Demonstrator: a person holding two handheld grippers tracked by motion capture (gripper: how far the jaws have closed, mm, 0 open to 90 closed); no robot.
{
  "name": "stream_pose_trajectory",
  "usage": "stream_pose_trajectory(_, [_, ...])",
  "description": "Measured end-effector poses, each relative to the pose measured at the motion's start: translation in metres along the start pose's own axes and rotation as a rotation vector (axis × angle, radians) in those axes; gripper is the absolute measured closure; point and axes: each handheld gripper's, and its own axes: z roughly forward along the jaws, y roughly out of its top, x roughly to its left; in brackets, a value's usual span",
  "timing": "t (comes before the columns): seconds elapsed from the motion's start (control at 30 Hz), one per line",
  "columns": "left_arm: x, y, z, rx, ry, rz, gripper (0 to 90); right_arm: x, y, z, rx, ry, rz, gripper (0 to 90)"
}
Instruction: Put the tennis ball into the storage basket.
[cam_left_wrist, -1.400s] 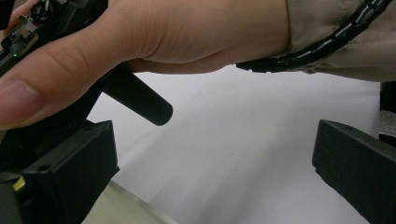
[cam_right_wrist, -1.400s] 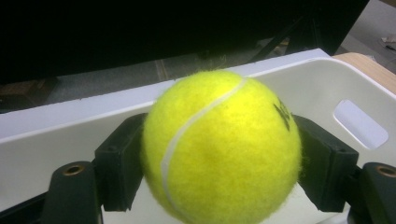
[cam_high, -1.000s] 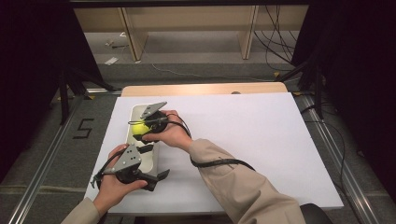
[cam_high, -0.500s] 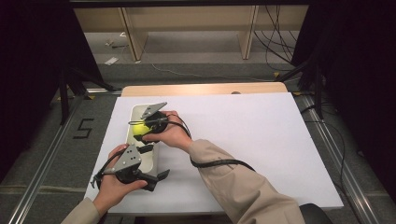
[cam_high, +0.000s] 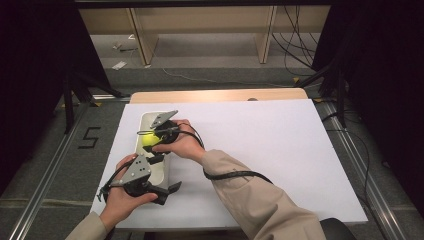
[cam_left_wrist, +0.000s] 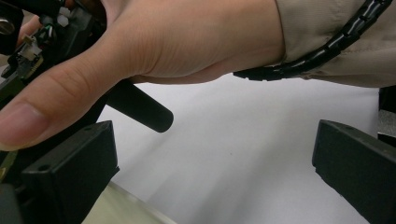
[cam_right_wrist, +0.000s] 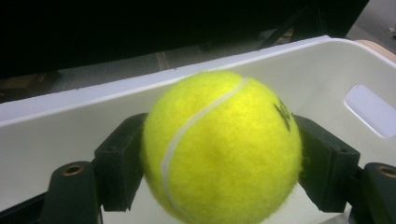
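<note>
Nothing has shifted since the earlier frames: both hands and the ball sit where they were. Nearest the person in the high view, the left gripper (cam_high: 172, 189) rests on the white table (cam_high: 280, 150), jaws spread with nothing between. Its own view shows the right hand (cam_left_wrist: 154, 42) close up. Farther off, the right gripper (cam_high: 146, 136) pinches the tennis ball (cam_right_wrist: 219, 149) over the white tray (cam_right_wrist: 327, 74); fuzzy yellow, white seam, dark logo.

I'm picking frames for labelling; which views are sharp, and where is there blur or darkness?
High view: evenly lit table, dark surround. Right gripper view: ball sharp, bin bright, black beyond. Left gripper view: the near hand looks soft.
</note>
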Motion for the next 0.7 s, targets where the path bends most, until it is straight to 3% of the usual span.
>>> stream_pose_trajectory(0.7, [-0.0003,0.0001,0.0001,0.004,-0.002,0.001,0.0,-0.0038,0.0014,-0.0051,-0.033,0.007,0.021,18.1])
